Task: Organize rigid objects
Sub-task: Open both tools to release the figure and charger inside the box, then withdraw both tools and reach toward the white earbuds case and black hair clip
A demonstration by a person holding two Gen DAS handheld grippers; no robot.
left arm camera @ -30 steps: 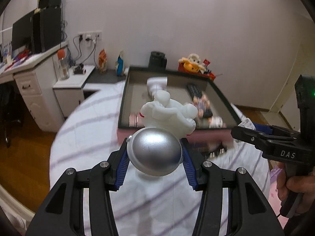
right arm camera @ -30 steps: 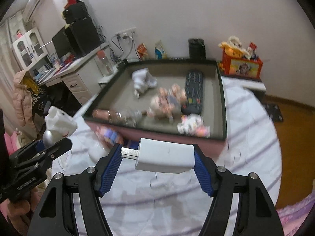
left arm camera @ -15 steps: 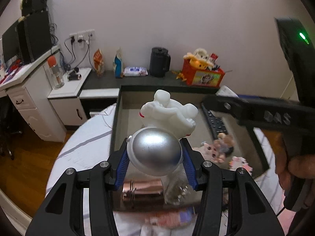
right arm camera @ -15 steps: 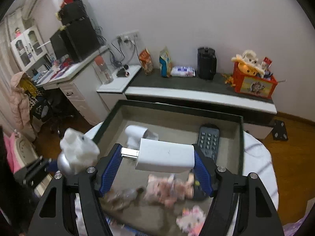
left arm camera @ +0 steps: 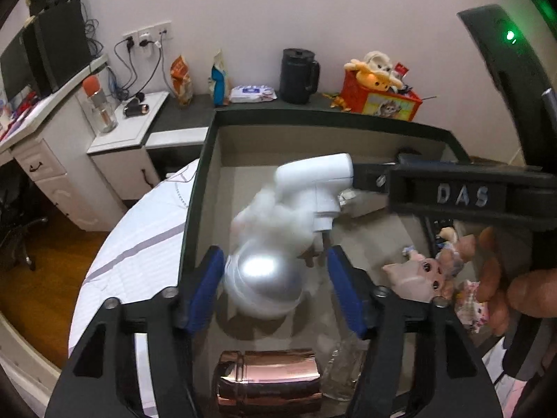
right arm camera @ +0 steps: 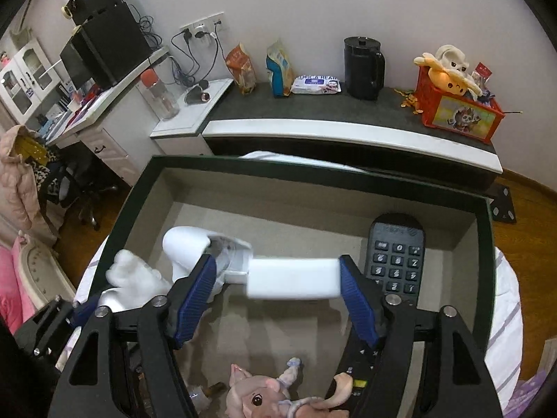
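Jaws, left gripper (left arm camera: 273,257): wide. Clear gap between the right pad and the figurine (left arm camera: 261,278), so no grip on it. The figurine (silver dome, white figure on top) sits centre frame, inside the box (left arm camera: 200,188), near its left wall. It is motion-blurred; cannot tell if it is resting on the floor yet.

Jaws, right gripper (right arm camera: 276,261): set about the width of the charger (right arm camera: 296,278). Right pad touches the charger's end; a slight gap seems to show at the plug end. The charger is blurred while the pads are sharp. Cannot tell if the grip holds. The charger is over the box floor, centre frame, left of the remote (right arm camera: 397,254).

Judgement: step in hand is setting both items down in the box.

Notes for doing it well:
- The dome base will likely roll or tip. Keep the left jaws low and straddling until it settles, then lift straight up without clipping the white figure.
- A white gun-shaped device (left arm camera: 313,174) lies just beyond the figurine, apparently touching it. Do not nudge either on withdrawal.
- Charger: bare floor shows below it, between the device and the remote. Lower there before opening fully, with the long side parallel to the remote.
- Doll (right arm camera: 257,397) at lower centre and copper cylinder (left arm camera: 268,379) at the near edge crowd the exit path. The two grippers are close; withdraw one at a time.
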